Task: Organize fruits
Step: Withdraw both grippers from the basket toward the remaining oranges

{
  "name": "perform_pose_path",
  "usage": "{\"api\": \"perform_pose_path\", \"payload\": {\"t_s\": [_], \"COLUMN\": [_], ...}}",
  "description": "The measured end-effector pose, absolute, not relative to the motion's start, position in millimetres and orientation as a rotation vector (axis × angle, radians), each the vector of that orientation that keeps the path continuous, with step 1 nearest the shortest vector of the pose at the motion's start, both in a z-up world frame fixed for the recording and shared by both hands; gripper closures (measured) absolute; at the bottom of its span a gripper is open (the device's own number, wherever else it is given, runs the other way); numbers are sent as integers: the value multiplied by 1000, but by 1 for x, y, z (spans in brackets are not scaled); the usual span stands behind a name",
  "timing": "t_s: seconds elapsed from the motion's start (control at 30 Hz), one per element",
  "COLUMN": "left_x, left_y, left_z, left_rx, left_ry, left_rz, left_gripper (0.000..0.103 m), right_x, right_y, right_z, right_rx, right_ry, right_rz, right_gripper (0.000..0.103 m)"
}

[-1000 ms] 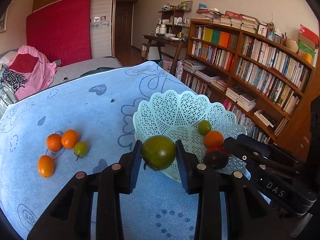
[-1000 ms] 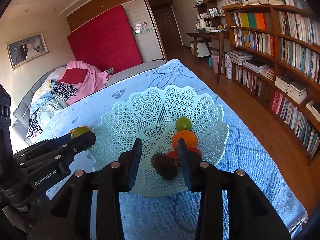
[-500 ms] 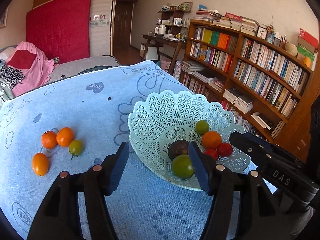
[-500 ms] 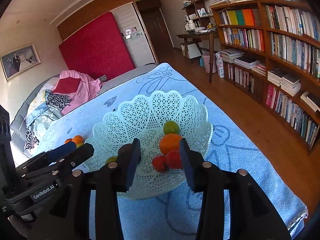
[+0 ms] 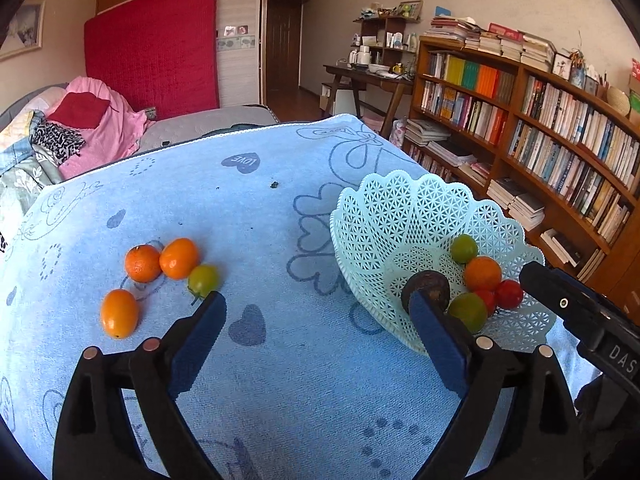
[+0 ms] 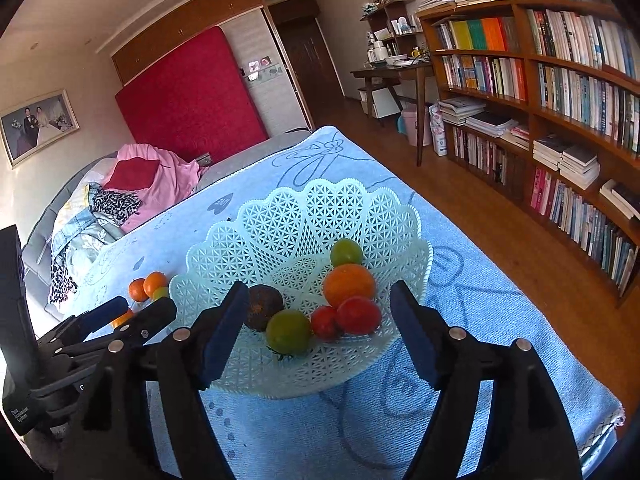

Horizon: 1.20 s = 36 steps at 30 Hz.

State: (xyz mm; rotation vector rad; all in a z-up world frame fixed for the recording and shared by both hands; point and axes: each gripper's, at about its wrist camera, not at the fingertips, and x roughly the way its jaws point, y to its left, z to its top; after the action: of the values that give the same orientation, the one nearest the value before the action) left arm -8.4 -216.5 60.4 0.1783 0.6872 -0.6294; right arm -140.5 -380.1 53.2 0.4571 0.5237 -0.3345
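A pale green lattice basket [image 5: 400,216] [image 6: 304,216] stands on the blue cloth and holds a dark fruit [image 6: 262,306], two green tomatoes [image 6: 288,331], an orange [image 6: 349,284] and two red tomatoes [image 6: 358,315]. Left of it on the cloth lie three orange fruits [image 5: 178,258] and a small green tomato [image 5: 203,279]. My left gripper [image 5: 316,332] is open and empty over the cloth between the loose fruit and the basket. My right gripper [image 6: 316,322] is open and empty at the basket's near rim.
The blue towel-covered table [image 5: 248,208] ends at the far edge and on the right. A bookshelf [image 6: 560,100] lines the right wall. A sofa with clothes [image 5: 72,128] is at the far left, and a desk [image 5: 368,76] stands behind.
My left gripper let go of the green tomato into the basket, opened wide and drew back left. My right gripper released the dark fruit into the basket, opened and pulled back.
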Motion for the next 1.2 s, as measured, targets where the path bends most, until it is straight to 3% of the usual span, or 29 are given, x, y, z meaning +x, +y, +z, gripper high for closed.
{"api": "perform_pose_path", "payload": {"t_s": [1.2], "left_x": [28], "left_y": [-124], "left_z": [58], "left_rx": [141], "left_ry": [690], "left_rz": [-379], "left_gripper": [11], "right_x": [-106], "right_y": [-285], "right_z": [59], "right_rx": [275], "right_ry": [581], "right_rz": [-85], "right_gripper": [23]}}
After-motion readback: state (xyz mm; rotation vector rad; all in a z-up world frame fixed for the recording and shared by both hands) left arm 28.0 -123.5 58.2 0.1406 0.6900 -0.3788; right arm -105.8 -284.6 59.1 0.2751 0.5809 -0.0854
